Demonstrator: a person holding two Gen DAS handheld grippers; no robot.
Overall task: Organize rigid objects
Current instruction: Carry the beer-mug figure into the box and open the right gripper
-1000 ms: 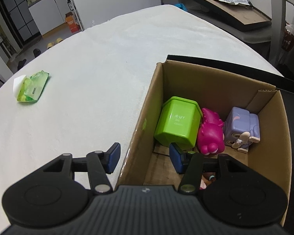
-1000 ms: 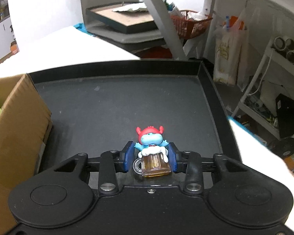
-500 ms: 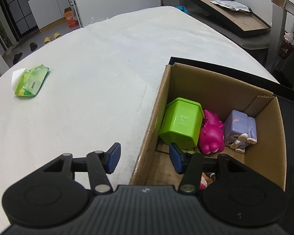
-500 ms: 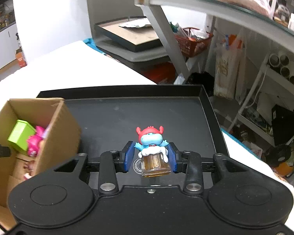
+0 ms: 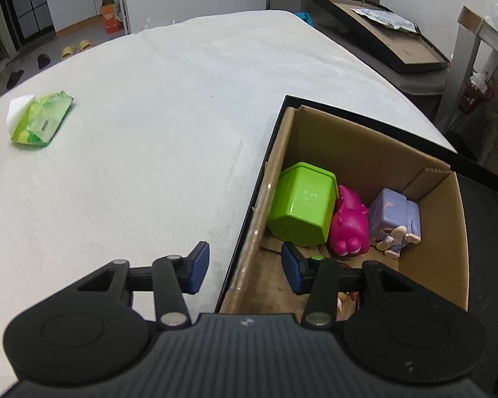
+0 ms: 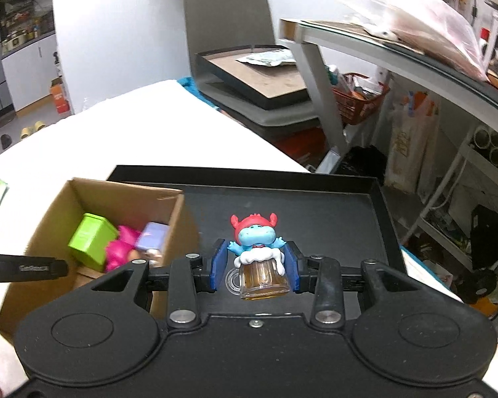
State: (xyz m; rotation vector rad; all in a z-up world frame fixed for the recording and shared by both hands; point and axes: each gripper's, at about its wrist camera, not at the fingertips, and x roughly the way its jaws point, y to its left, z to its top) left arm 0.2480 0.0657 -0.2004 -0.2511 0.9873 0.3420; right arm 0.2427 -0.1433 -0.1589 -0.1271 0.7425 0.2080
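Toy figure clamped in right tongs above the black tray

Firstly, the left wrist view. The left gripper [image 5: 244, 267] stands with its jaws wide apart and nothing between them, straddling the near-left wall of the cardboard box [image 5: 358, 152]: one blue pad hangs outside over the white tablecloth [image 5: 149, 116], the other inside the box. Within the box a green plastic container [image 5: 302, 204] lies tipped on its side, touching a magenta toy [image 5: 348, 224], and a lilac block-shaped figure [image 5: 393, 220] sits just beside that. A green wipes packet [image 5: 40, 121] lies well apart on the cloth.

Next, the right wrist view. The right gripper [image 6: 255, 270] is closed on a blue figurine with a red horned cap sitting in a beer mug [image 6: 257, 255], pads pressing the mug's two sides. It hangs above the black tray [image 6: 315, 219]; the box [image 6: 179, 219] stands on the tray's left part, beside and left of the figurine.
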